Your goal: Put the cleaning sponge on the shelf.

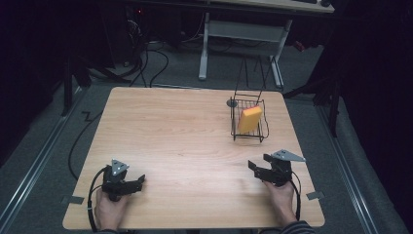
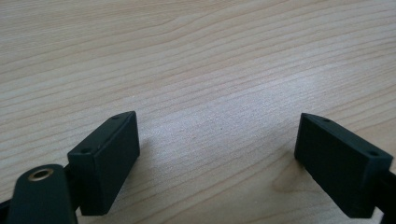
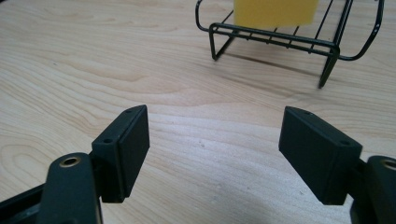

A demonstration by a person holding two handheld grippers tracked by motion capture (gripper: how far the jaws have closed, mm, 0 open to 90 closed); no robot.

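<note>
A yellow sponge (image 1: 250, 119) is stood on edge inside a black wire rack (image 1: 235, 127), tilted against the wires, on the far right part of the wooden table (image 1: 185, 131). In the right gripper view the sponge (image 3: 275, 11) is seen at the top edge, resting on the rack's (image 3: 280, 39) lower bars, straight ahead of the jaws and apart from them, with bare wood in between.

The right gripper (image 1: 258, 165) is held low over the table's near right corner, nearer the person than the rack and well apart from it. Its jaws are seen parted, with nothing between them but the tabletop; no contact with rack or sponge is made. The right hand (image 1: 281, 192) is wrapped around its body from behind.

The left gripper (image 1: 139, 181) is held at the near left corner, far across the table from the rack. Its jaws are likewise spread wide and empty, as the left gripper view shows, with only wood grain under them. The left hand (image 1: 109, 209) is closed around its handle.
</note>
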